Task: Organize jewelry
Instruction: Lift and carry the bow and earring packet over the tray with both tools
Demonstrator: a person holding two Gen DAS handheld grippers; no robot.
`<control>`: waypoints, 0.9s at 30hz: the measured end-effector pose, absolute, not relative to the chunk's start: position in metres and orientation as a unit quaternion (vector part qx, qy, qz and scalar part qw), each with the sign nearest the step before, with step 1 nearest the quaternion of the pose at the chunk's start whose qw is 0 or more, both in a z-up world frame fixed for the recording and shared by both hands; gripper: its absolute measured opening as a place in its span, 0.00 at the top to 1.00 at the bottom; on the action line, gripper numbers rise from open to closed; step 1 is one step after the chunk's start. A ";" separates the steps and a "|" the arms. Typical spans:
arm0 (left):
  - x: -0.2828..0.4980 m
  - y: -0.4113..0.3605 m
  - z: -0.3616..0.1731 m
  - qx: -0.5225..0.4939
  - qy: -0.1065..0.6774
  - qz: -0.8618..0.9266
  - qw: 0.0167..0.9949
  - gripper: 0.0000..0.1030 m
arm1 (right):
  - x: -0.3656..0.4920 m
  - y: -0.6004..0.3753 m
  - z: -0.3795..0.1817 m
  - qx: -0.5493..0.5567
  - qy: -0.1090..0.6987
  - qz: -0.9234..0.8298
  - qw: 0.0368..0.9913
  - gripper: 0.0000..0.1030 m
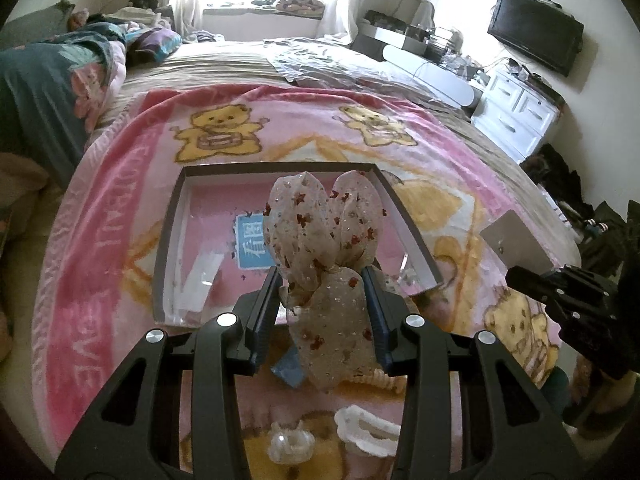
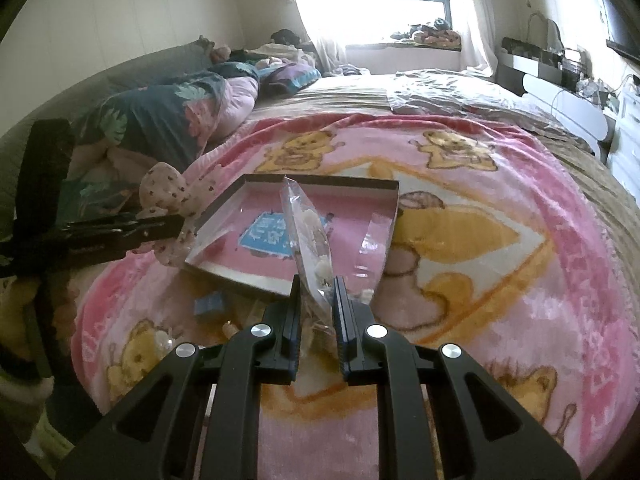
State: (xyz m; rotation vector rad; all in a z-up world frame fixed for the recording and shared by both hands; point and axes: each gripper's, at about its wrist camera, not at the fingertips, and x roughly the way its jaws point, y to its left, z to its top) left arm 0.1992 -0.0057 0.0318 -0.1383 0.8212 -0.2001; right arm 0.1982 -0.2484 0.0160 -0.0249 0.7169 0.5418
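- My left gripper (image 1: 325, 280) is closed around the knotted waist of a sheer fabric bow (image 1: 326, 236) speckled with small red flowers; the jaws are only partly drawn in, because the gathered cloth fills the gap between them.
- The bow's long axis runs along my fingers: two loops fan out ahead of the tips, one tail hangs back toward the camera.
- Straight ahead of the left claw and below it lies the shallow open box (image 1: 412, 232), its near edge just beyond the fingertips, so I judge the bow mostly needs to go forward and down to land inside.
- My right gripper (image 2: 316, 292) is pinched nearly closed on a clear plastic bag (image 2: 308, 232) holding small pale pieces; I can't make out what they are.
- That bag stands tall and thin out of the right claw, its upper end leaning over the same box (image 2: 248, 280), whose near rim sits just ahead of the fingertips.
- Both claws are close to the box; the left one reaches it from its left corner in the right view.
- Below and behind the left claw, two white hair claw clips (image 1: 366, 426) and a small blue item (image 1: 288, 372) rest on the pink bear blanket (image 1: 120, 184), not yet in the box.
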 end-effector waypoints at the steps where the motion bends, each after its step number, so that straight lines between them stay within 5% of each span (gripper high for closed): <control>1: 0.202 -0.005 0.032 -0.067 0.398 -0.096 0.910 0.69 | 0.200 -0.247 0.017 -0.011 0.346 0.262 0.901 0.87; 27: 0.276 -0.003 -0.012 -0.061 0.437 -0.069 0.895 0.68 | 0.283 -0.223 0.003 0.014 0.367 0.264 0.892 0.87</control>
